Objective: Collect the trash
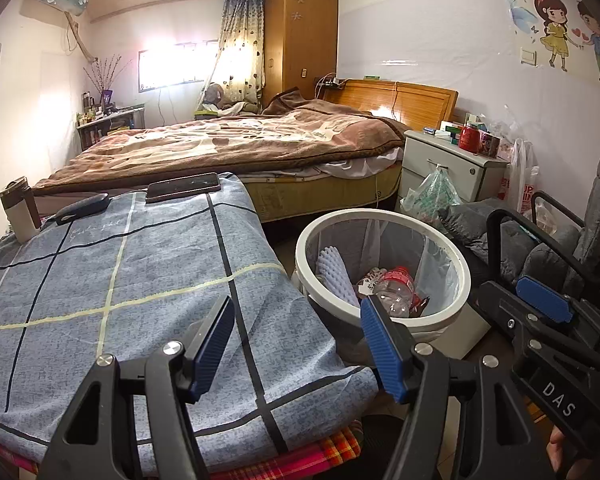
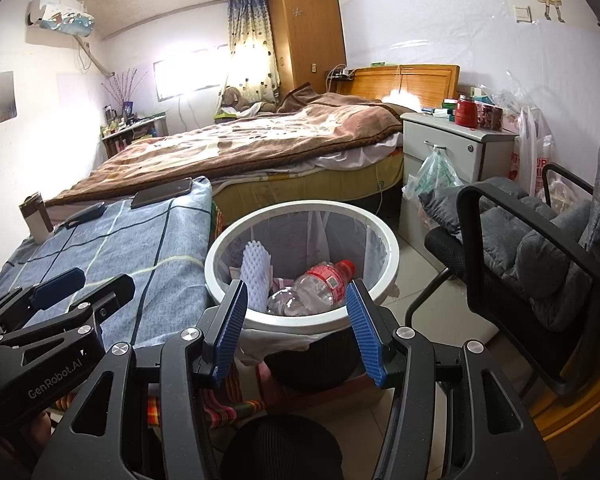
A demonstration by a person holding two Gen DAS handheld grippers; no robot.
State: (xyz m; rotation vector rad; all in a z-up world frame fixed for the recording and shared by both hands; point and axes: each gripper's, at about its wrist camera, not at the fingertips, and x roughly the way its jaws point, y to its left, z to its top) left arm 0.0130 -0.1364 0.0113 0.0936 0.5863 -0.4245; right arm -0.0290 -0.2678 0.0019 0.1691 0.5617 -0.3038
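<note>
Both the left gripper point(image 1: 298, 340) and right gripper point(image 2: 296, 320) hang spread, empty. Bin point(image 2: 220, 248) sits just ahead of the right jaws; judged next: scan the counter point(image 1: 100, 280) for leftover trash.

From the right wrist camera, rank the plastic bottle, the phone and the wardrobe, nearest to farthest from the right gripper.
From the right gripper:
1. plastic bottle, just ahead, inside the bin
2. phone, ahead left, at the checked cloth's far edge
3. wardrobe, far corner beyond the bed

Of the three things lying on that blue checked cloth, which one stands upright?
The white and brown cup at the cloth's far left corner. It stands upright, while the phone and the dark case both lie flat.
</note>
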